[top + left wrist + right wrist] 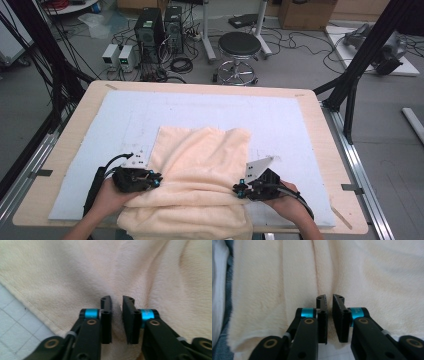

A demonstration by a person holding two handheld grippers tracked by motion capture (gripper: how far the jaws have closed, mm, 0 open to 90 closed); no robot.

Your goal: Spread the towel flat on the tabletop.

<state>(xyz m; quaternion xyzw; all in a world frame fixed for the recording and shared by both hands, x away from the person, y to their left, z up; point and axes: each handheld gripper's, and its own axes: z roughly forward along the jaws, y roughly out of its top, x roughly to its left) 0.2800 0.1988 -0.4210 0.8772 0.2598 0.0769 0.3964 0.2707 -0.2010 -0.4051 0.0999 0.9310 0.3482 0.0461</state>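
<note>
Behind your table the floor holds a round stool (pixel 240 47), computer towers (pixel 159 27) and loose cables. Your wooden table (pixel 320 130) carries a pale blue mat (pixel 210 107), and a cream towel (pixel 200 165) lies on it toward your edge, its near part bunched and hanging over the front. Your left gripper (pixel 158 179) sits at the towel's left side, your right gripper (pixel 235 189) at its right side, both pointing inward. In the left gripper view the jaws (pixel 116 315) stand almost together, pinching a ridge of towel between them. In the right gripper view the jaws (pixel 329 315) do the same on a fold of towel.
</note>
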